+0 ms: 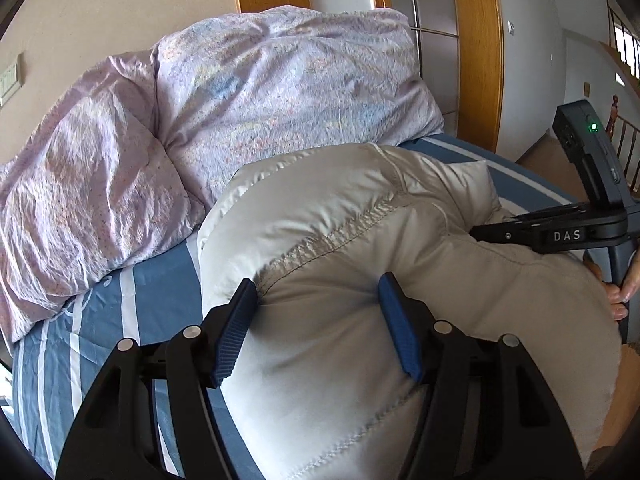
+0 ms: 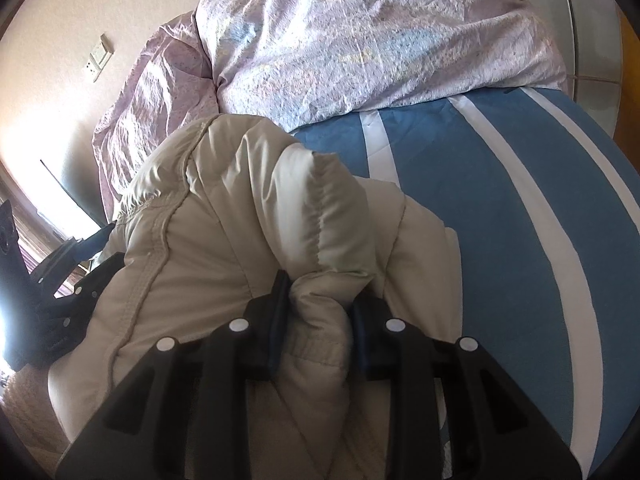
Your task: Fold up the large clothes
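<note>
A cream quilted down jacket [image 1: 360, 248] lies bunched on the blue striped bed sheet [image 1: 148, 304]; it also shows in the right wrist view [image 2: 224, 216]. My left gripper [image 1: 318, 300] straddles a thick puffed fold of the jacket, its blue pads [image 1: 236, 324] wide apart and pressed against the fabric on both sides. My right gripper [image 2: 320, 300] is closed on a bunched fold of the jacket between its dark pads. The right gripper also shows at the right edge of the left wrist view [image 1: 520, 232], held by a hand.
A crumpled lilac floral duvet [image 1: 224, 120] is heaped at the back of the bed, also in the right wrist view [image 2: 360, 40]. Wooden door frame [image 1: 476, 60] and stair railing stand right. Beige wall with a switch plate [image 2: 100, 56] is left.
</note>
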